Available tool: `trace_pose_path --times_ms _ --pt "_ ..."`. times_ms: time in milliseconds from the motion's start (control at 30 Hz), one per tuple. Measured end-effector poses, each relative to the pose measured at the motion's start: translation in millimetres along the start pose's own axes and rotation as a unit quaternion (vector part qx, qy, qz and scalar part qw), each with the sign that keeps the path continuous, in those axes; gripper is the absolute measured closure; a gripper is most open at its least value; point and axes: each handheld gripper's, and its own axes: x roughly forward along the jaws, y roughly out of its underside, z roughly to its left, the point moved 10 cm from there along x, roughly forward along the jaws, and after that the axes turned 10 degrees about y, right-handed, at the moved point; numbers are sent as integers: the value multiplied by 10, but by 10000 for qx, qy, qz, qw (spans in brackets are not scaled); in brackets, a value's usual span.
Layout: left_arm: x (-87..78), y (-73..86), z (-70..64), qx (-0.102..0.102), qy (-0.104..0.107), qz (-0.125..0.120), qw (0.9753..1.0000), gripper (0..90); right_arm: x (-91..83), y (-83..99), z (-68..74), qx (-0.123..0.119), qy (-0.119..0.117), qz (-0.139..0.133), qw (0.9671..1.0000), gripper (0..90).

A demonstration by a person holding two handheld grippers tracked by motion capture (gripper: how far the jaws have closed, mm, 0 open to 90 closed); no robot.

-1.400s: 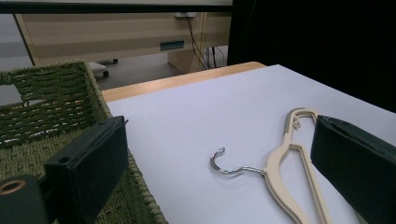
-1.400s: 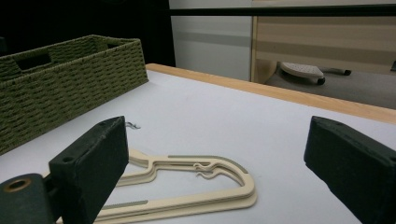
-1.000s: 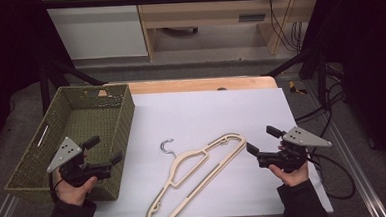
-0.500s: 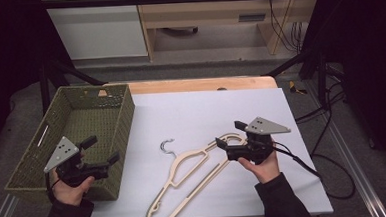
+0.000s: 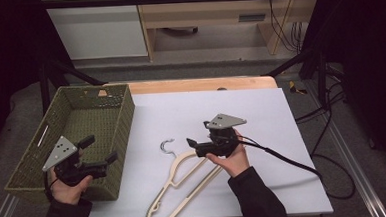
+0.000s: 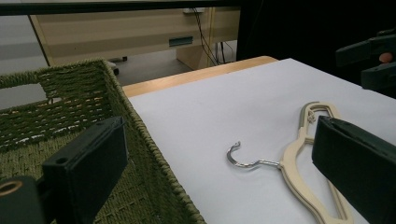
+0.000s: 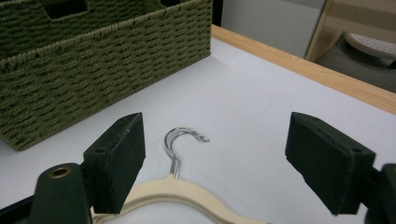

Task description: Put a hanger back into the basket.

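Right gripper [image 5: 195, 144] spread wide over hanger [image 5: 185, 181] neck, jaws straddling hook [image 7: 180, 140]; likely lined up for a pinch there. Hanger flat on white sheet [image 5: 261, 115], beside basket [image 5: 31, 162]. Left gripper [image 5: 99, 149] spread, empty, hovering at basket's near corner, probably waiting.

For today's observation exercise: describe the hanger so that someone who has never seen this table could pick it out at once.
Start at the white table top, with the green woven basket at its left edge. Just right of the basket, near the front, the hanger lies flat beneath the open right gripper. It is the one cream-coloured thing there, with a silver metal hook.
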Motion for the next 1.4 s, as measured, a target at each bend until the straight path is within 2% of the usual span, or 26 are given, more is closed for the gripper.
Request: trace_pose_path --times_ms 167,200,333,467,533,633,700,900,967,1233,1333,1400 --pt "-6 -1 5 23 -17 9 10000 36 217 28 155 -144 -63 235 9996 243" --pt "-6 -1 5 23 -17 9 10000 36 217 28 155 -144 -63 235 9996 243" --pt "-5 -3 13 18 -25 -5 10000 36 426 120 217 -64 -127 481 9987 302" --pt "1 8 10 29 -23 21 10000 36 565 208 265 -94 -166 683 9975 343" --pt "-3 6 9 29 -21 14 10000 36 626 255 296 -189 -181 788 9965 360" --pt "-10 -2 10 23 -17 -11 10000 36 719 327 335 -153 -274 913 9953 389" --pt "-8 -3 10 29 -12 -12 10000 36 779 380 343 -128 -234 995 9947 412" --pt "10 11 6 23 -9 29 10000 36 934 526 425 -257 -303 1220 9917 486" --pt "9 4 5 1 -13 -3 10000 36 972 556 442 -128 -310 1267 9914 518" --pt "7 9 6 35 -18 35 10000 36 1070 683 512 -206 -331 1501 9879 671" --pt "9 3 2 20 -23 8 10000 36 1094 722 538 -70 -376 1608 9862 729" --pt "8 3 2 22 -25 10 10000 36 1109 756 532 -86 -361 1674 9852 769"
